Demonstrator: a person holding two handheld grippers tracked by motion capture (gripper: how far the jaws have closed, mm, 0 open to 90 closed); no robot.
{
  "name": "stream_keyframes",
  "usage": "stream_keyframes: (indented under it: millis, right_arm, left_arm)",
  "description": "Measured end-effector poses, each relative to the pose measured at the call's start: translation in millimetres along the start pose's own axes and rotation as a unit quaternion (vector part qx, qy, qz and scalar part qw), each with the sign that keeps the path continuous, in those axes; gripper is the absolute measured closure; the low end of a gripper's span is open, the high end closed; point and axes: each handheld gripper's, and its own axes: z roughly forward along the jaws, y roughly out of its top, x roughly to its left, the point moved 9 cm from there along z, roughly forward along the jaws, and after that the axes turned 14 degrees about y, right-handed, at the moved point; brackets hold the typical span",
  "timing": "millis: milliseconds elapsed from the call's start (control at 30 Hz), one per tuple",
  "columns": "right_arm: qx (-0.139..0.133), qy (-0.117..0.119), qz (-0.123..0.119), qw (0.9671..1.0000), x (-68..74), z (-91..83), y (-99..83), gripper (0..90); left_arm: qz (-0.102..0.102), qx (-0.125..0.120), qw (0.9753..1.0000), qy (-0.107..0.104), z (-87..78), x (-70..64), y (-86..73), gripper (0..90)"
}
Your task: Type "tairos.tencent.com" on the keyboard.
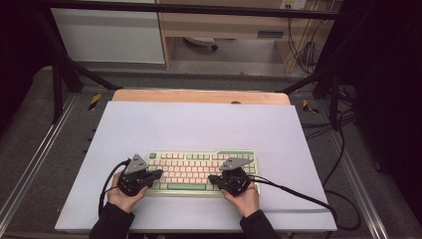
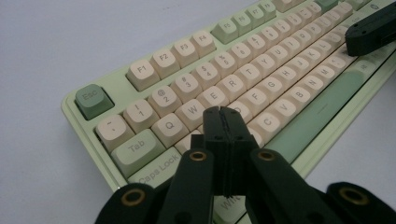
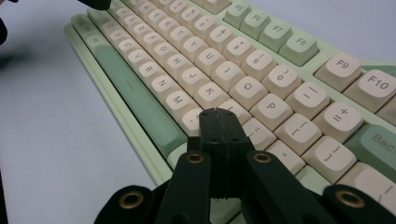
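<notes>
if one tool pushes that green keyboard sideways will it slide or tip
The keyboard lies low and flat on the white table, so tipping looks unlikely. It probably slides as one stiff piece. The keys would likely sink under a downward press.

High view: fixed overhead on the person's side, facing forward and down, well back; takes in the whole desk (image 1: 199,124) and floor beyond. Left gripper view: low, close, looks along its claw (image 2: 225,112) across the keyboard (image 2: 261,84). Right gripper view: the same from the opposite end. All three share the keyboard.
</notes>
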Motion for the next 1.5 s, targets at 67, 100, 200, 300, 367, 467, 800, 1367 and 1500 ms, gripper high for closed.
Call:
stream_keyframes:
  millis: [67, 100, 200, 300, 367, 467, 800, 1367, 1500]
  right_arm:
    - [0.004, -0.001, -0.002, 1.0000, -0.7, 1.3, -1.7, 90.0]
    - [0.003, -0.001, -0.002, 1.0000, -0.1, 1.6, -1.8, 90.0]
    - [0.003, -0.001, -0.004, 1.0000, -0.5, 0.5, -1.2, 90.0]
    - [-0.002, -0.002, -0.004, 1.0000, 0.3, -3.4, 1.7, 90.0]
    - [-0.007, -0.008, -0.007, 0.9999, -0.5, -7.7, 4.6, 90.0]
    - [-0.013, -0.015, -0.011, 0.9998, -1.8, -14.8, 8.3, 90.0]
    - [-0.029, -0.026, -0.004, 0.9992, -9.6, -31.5, 10.4, 90.0]
    - [-0.034, -0.030, 0.003, 0.9990, -13.6, -37.4, 8.9, 90.0]
    - [-0.034, -0.029, 0.003, 0.9990, -13.4, -37.3, 8.7, 90.0]
  left_arm:
    - [-0.001, 0.000, 1.0000, 0.000, -0.1, 0.4, -0.2, 89.8]
    - [-0.001, 0.000, 1.0000, 0.000, -0.2, 0.6, -0.2, 89.9]
    - [-0.001, -0.001, 1.0000, 0.000, -0.6, 0.6, -0.1, 89.9]
    - [0.000, 0.000, 1.0000, -0.001, -0.5, 0.1, -0.1, 89.9]
    - [0.000, -0.001, 1.0000, -0.001, -0.6, -0.1, 0.1, 89.9]
    - [0.001, -0.001, 1.0000, -0.001, -0.8, -0.6, 0.4, 89.8]
    - [0.001, -0.005, 1.0000, -0.006, -1.2, -5.3, 3.8, 89.8]
    - [0.023, 0.001, 0.9994, -0.025, 9.5, -30.2, 10.1, 89.8]
    - [0.029, 0.005, 0.9992, -0.028, 13.0, -35.7, 8.9, 89.8]
